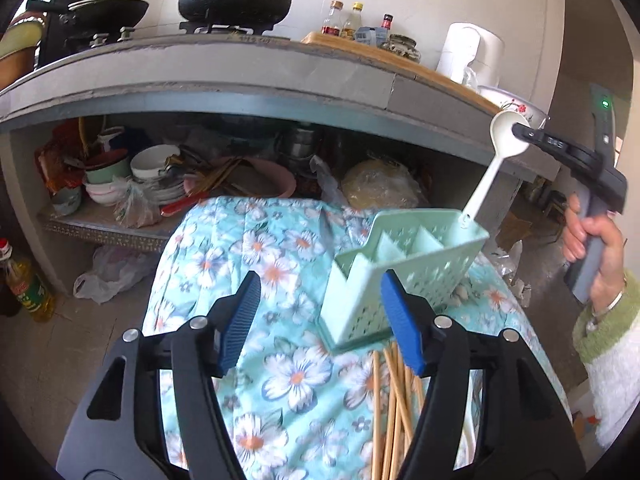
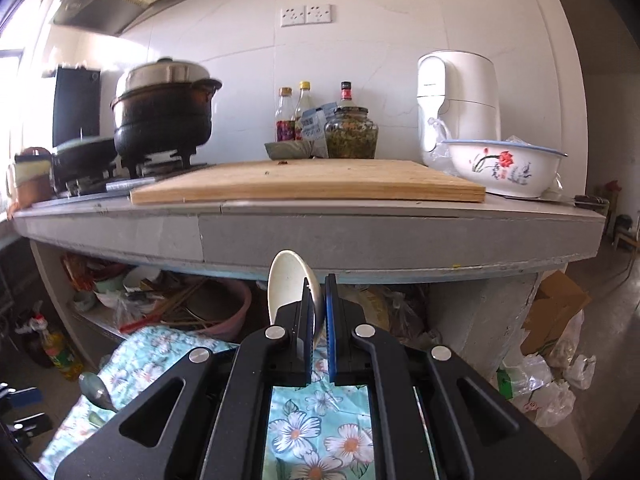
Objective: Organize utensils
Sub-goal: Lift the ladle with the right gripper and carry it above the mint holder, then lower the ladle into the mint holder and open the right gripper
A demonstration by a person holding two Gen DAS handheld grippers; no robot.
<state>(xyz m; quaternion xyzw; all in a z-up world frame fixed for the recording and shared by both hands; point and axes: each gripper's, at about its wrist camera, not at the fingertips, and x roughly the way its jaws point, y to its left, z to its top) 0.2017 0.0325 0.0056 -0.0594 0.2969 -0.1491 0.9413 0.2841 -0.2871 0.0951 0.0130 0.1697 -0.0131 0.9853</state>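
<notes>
hovering above the flower-printed turquoise tabletop cloth (image 1: pixel 224 248), the left gripper (image 1: pixel 320 320) is seen with its blue-padded jaws apart and nothing between them. the right gripper (image 2: pixel 318 332) is clamped on the bowl of a white plastic spoon (image 1: pixel 486 172), whose handle tip is lowered into the end compartment of the pale green perforated plastic utensil basket (image 1: pixel 404 276).

the basket looks tilted on the cloth, so it is judged that a sideways push from the spoon handle could tip or slide it, since nothing is steadying it. the spoon is pinched by its rounded bowl only; a slip or a twist in the jaws is possible, and the handle could then catch on the rim or a divider. the open left jaws are near the basket wall and the wooden chopsticks (image 1: pixel 394 400), which could be knocked if the gripper is brought lower carelessly.

counted: one basket, with three compartments visible; one white spoon; one bundle of chopsticks, too overlapped to be numbered; one metal spoon (image 2: pixel 96 392) lying at the cloth's edge in the right wrist view.
</notes>
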